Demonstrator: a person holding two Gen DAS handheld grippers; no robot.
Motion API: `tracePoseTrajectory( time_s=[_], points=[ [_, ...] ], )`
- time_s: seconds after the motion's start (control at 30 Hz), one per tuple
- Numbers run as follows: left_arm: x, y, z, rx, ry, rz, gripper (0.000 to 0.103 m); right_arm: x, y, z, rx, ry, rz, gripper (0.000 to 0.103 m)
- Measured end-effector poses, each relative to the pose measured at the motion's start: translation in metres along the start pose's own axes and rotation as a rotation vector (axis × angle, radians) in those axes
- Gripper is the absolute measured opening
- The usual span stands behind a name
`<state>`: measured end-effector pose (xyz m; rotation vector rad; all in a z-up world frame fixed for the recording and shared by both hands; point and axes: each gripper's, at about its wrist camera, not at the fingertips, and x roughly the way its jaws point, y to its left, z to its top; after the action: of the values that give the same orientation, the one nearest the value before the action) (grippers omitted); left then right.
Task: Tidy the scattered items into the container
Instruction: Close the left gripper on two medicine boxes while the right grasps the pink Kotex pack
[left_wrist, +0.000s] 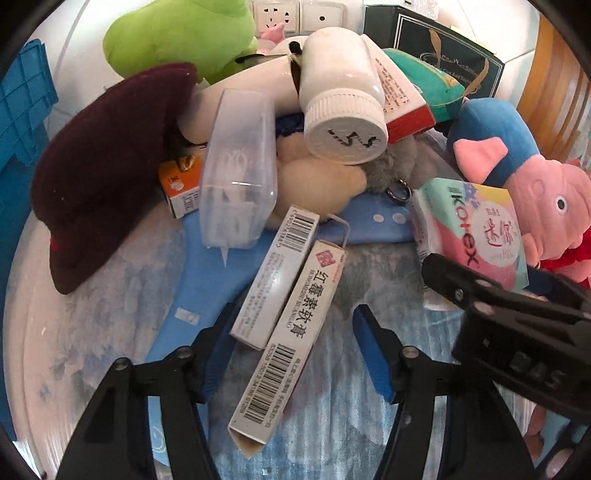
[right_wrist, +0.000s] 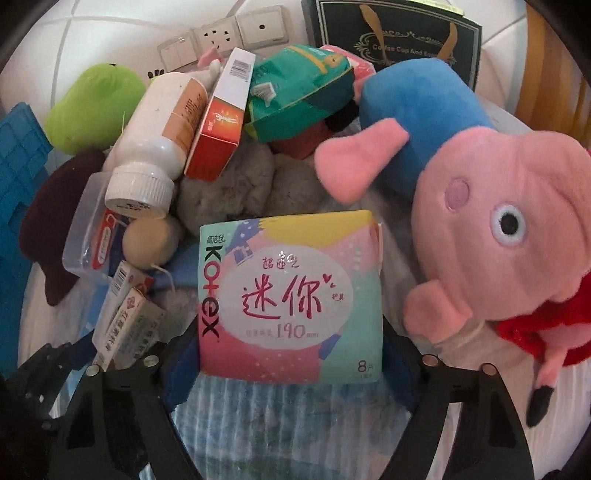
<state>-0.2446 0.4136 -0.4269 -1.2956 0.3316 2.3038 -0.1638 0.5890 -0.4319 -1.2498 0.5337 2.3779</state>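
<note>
Left gripper (left_wrist: 295, 354), seen from its own wrist camera, straddles two slim ointment boxes (left_wrist: 284, 325) lying side by side on the blue cloth; its jaws stand spread, the left pad at the boxes' edge, the right pad apart. To grip well, close squarely so both cartons stay together. A blue crate (left_wrist: 22, 110) shows at far left, probably the container.

Right gripper (right_wrist: 291, 373), from its own camera, brackets a Kotex pack (right_wrist: 291, 299) just left of a pink pig plush (right_wrist: 491, 236); pad contact cannot be told. Centre the pack before squeezing.
</note>
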Motion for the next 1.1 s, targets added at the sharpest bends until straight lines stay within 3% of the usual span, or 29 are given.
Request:
tracePoseTrajectory(
  time_s=[0.07, 0.23, 0.63, 0.8, 1.1],
  points=[
    [-0.002, 0.003, -0.001, -0.013, 0.003, -0.001, 0.040, -0.003, 0.002, -0.003, -0.005, -0.001, -0.006, 0.081],
    [-0.015, 0.005, -0.007, -0.010, -0.007, -0.005, 0.037, -0.018, 0.002, -0.015, 0.011, -0.009, -0.002, 0.081],
    [-0.050, 0.003, -0.033, 0.003, -0.001, -0.031, 0.036, -0.057, 0.005, -0.053, 0.029, -0.011, -0.026, 0.080],
    [-0.049, 0.002, -0.062, -0.015, 0.077, -0.060, 0.036, -0.050, 0.000, -0.058, 0.049, 0.027, -0.044, 0.080],
    [-0.058, -0.006, -0.076, 0.003, 0.065, -0.021, 0.039, -0.047, -0.004, -0.069, 0.040, 0.039, -0.032, 0.082]
  ],
)
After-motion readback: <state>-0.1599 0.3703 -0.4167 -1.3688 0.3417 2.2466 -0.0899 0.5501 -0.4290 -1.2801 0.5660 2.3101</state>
